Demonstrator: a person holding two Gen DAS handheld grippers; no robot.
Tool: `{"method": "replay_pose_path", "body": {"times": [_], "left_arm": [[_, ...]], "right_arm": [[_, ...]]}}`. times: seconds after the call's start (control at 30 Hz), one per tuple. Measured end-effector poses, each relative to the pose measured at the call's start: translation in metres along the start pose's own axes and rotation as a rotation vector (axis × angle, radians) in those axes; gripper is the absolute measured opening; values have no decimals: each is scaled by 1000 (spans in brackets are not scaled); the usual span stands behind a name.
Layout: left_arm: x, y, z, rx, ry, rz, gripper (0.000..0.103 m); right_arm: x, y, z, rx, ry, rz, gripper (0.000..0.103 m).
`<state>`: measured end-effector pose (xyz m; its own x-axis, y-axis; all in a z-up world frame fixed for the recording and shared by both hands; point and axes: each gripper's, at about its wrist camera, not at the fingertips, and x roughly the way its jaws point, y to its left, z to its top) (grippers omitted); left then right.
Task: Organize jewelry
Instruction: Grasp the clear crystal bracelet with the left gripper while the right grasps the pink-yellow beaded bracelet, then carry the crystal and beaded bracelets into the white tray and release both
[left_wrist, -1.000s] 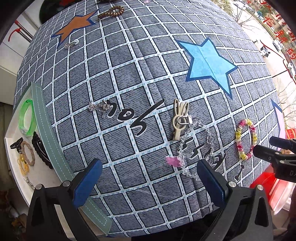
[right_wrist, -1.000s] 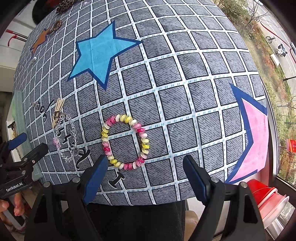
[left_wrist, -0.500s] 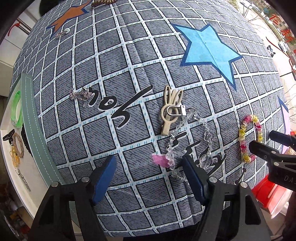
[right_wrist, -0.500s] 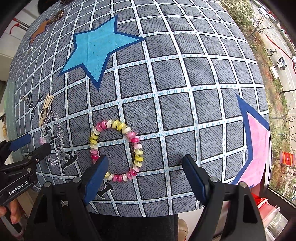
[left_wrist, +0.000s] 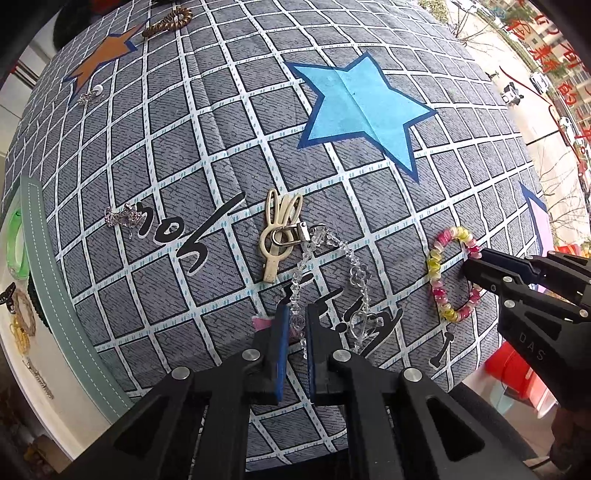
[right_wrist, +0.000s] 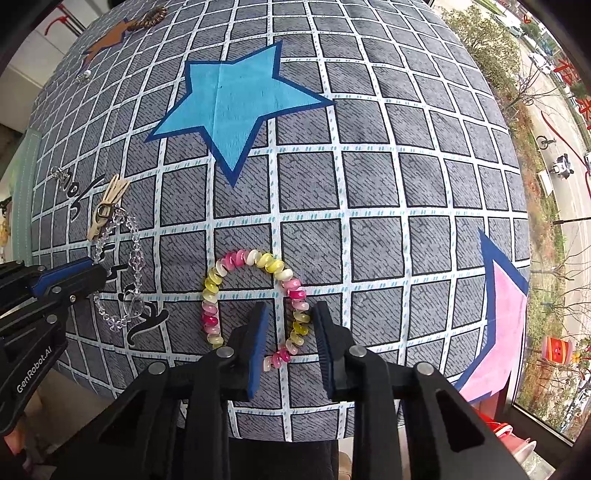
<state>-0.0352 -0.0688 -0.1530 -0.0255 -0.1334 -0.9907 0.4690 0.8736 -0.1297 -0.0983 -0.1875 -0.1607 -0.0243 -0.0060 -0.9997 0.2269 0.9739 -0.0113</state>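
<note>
Both grippers have gone from wide open to nearly closed. Left gripper (left_wrist: 295, 328): pads clamped on the clear crystal bead strand (left_wrist: 354, 273), at 6 o'clock in its view, on the checked tabletop (left_wrist: 221, 110). Right gripper (right_wrist: 290, 325): jaws still closing around the lower right arc of the pink-yellow bead bracelet (right_wrist: 255, 295); contact uncertain. Judgement: both pieces near lift-off toward the white tray (left_wrist: 22, 354) at 8 o'clock.
</note>
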Motion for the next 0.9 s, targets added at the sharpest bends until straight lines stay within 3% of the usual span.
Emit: {"method": "replay_pose_path", "body": {"times": [0.47, 0.9], "left_arm": [[-61, 19, 12, 24, -119, -106, 15], [-105, 72, -1, -52, -235, -105, 15]], "right_arm": [[-36, -24, 32, 81, -38, 100, 9], [-71, 8, 66, 58, -93, 148, 9]]}}
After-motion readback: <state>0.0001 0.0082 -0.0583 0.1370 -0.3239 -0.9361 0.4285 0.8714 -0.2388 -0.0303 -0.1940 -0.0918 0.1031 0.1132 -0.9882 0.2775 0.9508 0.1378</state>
